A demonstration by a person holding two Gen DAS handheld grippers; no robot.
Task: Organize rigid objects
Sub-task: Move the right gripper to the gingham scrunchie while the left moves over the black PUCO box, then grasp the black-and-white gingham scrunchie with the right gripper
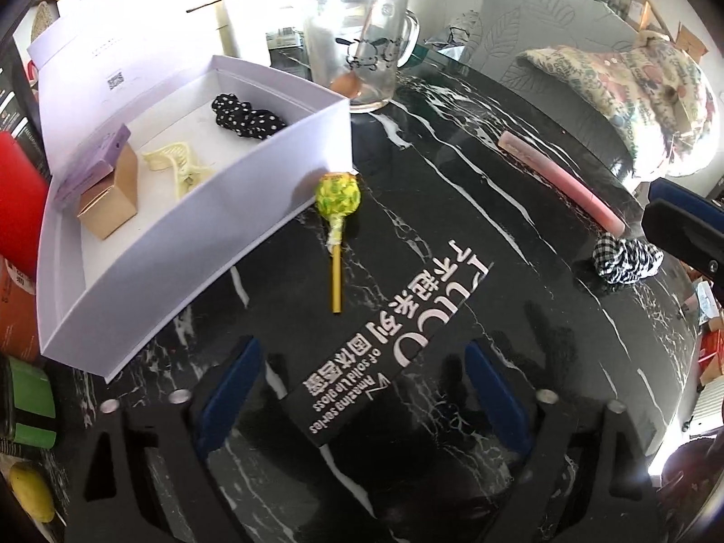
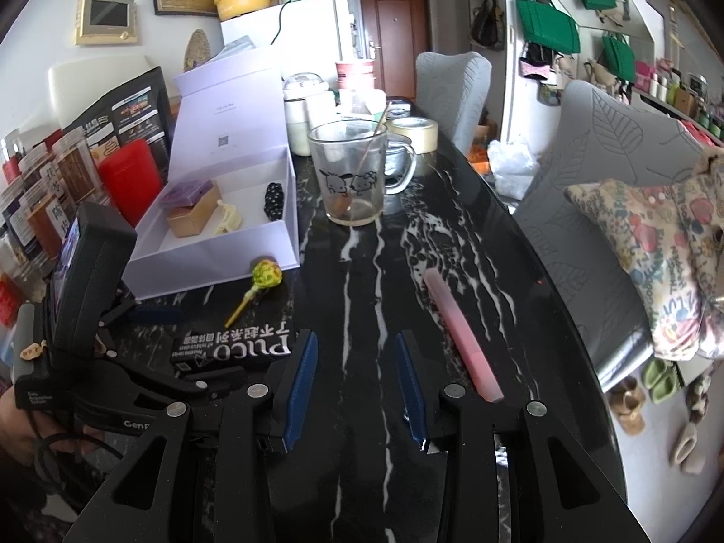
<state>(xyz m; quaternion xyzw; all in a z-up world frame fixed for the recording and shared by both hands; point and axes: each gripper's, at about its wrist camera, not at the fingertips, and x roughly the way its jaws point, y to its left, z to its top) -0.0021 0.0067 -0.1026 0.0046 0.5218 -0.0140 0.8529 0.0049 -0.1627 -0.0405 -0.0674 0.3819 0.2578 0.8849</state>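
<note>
Black lip-gloss box [image 1: 398, 353] lies flat on the dark marble table [image 1: 520, 294], between the spread blue pads of the left gripper [image 1: 362, 389], pads not touching it. Lollipop [image 1: 337, 208] rests just beside the white storage box [image 1: 271, 190]; pink tube [image 2: 459, 339] lies apart. Right gripper [image 2: 357, 389] is partly open, holding nothing.

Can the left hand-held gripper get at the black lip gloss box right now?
Probably yes: the left hand-held gripper stands open astride the black lip gloss box, with nothing lying between them.
</note>
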